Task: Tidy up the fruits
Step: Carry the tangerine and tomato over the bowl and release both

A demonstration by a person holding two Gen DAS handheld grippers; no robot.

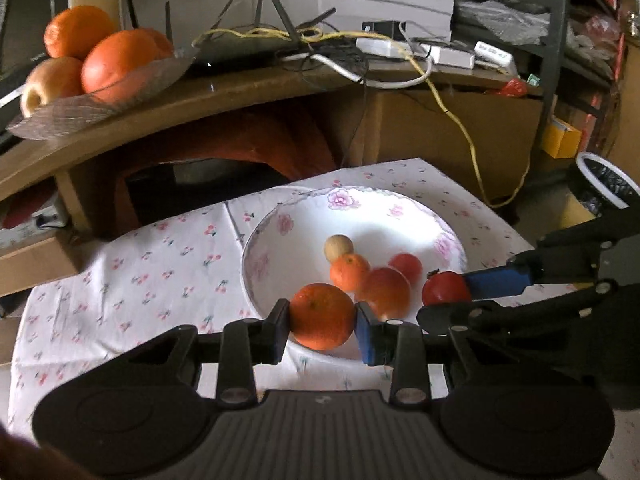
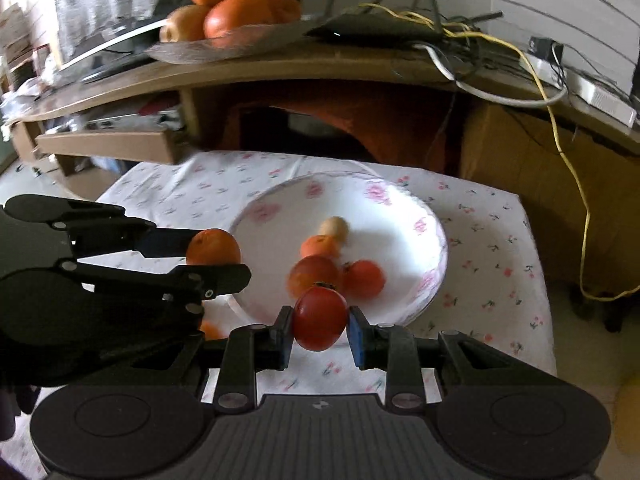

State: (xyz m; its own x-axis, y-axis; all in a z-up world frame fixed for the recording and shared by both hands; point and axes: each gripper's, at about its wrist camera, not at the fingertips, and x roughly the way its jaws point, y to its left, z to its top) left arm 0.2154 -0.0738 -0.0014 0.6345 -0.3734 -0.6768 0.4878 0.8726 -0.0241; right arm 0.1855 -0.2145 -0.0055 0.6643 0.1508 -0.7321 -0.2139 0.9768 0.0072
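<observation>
My left gripper [image 1: 322, 320] is shut on an orange [image 1: 322, 316], held over the near rim of a white floral bowl [image 1: 360, 208]. My right gripper [image 2: 319, 324] is shut on a red tomato [image 2: 319, 317] above the same bowl's [image 2: 404, 216] near edge. In the left wrist view the tomato [image 1: 445, 288] and right gripper show at the right. In the right wrist view the orange [image 2: 213, 246] and left gripper show at the left. Several fruits lie in the bowl: a small orange [image 1: 349, 271], a red-orange fruit [image 1: 386, 290], a red one [image 1: 406, 266] and a small beige ball [image 1: 338, 247].
The bowl sits on a cherry-print cloth [image 1: 140, 280] over a low table. Behind it a wooden desk [image 1: 240, 92] carries a glass dish [image 1: 100, 96] of oranges and an apple, a router and tangled cables. Cardboard boxes stand under the desk. A lined bin [image 1: 606, 184] is at right.
</observation>
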